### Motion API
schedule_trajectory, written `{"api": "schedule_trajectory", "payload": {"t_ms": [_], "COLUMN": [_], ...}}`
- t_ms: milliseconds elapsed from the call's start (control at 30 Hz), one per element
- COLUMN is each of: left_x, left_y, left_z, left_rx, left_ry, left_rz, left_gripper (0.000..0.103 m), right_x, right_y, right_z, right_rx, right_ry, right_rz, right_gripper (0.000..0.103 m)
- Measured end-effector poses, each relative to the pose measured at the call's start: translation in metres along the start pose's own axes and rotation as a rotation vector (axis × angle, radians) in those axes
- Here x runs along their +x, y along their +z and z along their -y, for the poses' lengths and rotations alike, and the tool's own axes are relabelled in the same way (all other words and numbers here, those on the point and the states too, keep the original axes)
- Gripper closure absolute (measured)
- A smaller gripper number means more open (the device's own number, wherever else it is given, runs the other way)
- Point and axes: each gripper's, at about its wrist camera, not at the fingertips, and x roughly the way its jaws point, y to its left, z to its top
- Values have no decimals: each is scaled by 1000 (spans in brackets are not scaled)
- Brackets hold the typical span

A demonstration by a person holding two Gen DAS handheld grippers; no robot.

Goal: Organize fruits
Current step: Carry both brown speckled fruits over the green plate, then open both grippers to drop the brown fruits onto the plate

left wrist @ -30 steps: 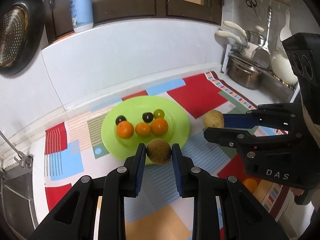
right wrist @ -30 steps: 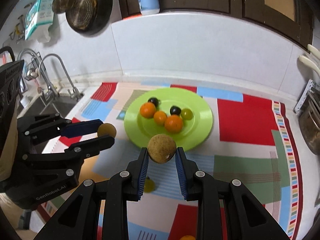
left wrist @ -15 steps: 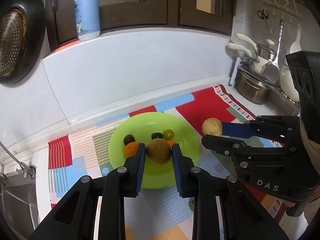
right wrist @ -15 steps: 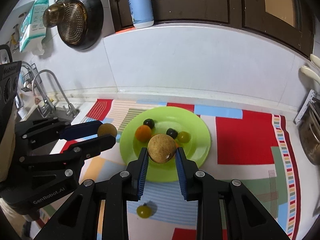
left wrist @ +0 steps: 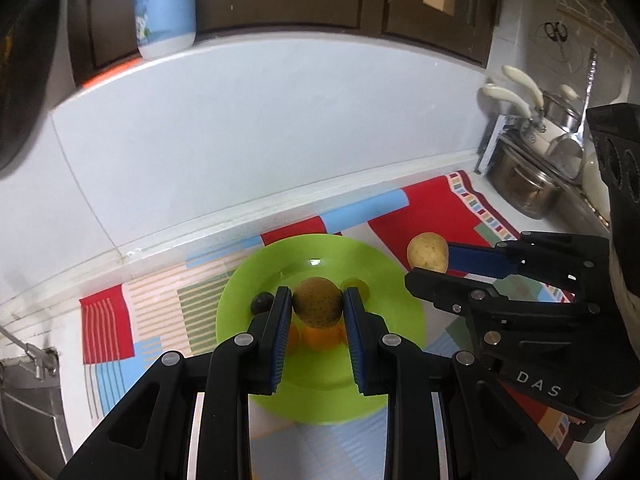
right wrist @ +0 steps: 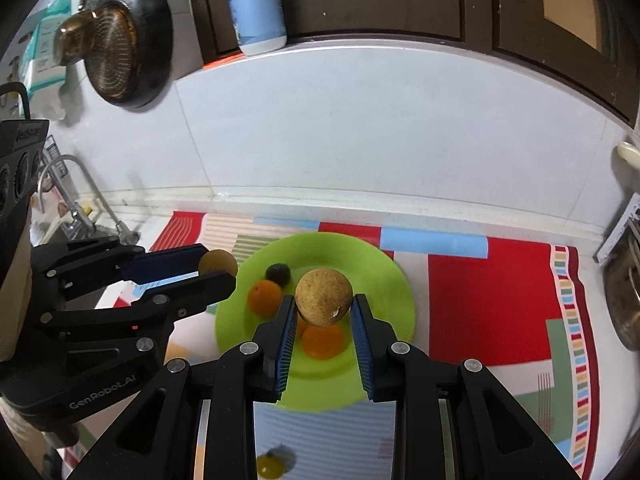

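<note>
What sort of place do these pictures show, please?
Most likely a home kitchen counter. A faucet stands over a sink at one end, pots sit at the other, and a strainer pan hangs on the tiled wall above a patterned mat.

Left hand-held gripper [left wrist: 316, 307]: level, pointing forward, blue-padded fingers [left wrist: 280, 320] closed on a brown fruit [left wrist: 318, 307]. Right hand-held gripper [right wrist: 323, 309]: alongside, angled inward, fingers [right wrist: 286, 328] clamped on a tan fruit [right wrist: 324, 297].
</note>
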Motion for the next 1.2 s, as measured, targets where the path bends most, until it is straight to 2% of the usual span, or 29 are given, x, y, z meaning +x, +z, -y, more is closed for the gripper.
{"api": "schedule_trajectory", "payload": {"t_ms": [267,733,833,967,1033,1200], "left_x": [47,95,95,83,76,47], "left_y": [10,15,15,16,15,10], "left_z": [-11,-25,-25,-25,-25,-22], "left_rx": [-17,-38,-38,-30,-26,-16], "left_ry": [-10,5,14,45,52,75], "left_rz": [-81,-152,-143,-109,-94,-48], "left_gripper": [76,76,69,67,66,62], "right_x": [41,96,100,99,95,70], "right_y": [11,15,15,14,13,7], "right_z": [11,27,28,29,30,27], "right_rx": [14,35,34,24,22,25], "right_ry": [-7,-7,-12,-27,-40,-63], "right_rz": [-48,-134,-138,-148,-146,-113], "right_gripper": [74,74,74,72,67,67]}}
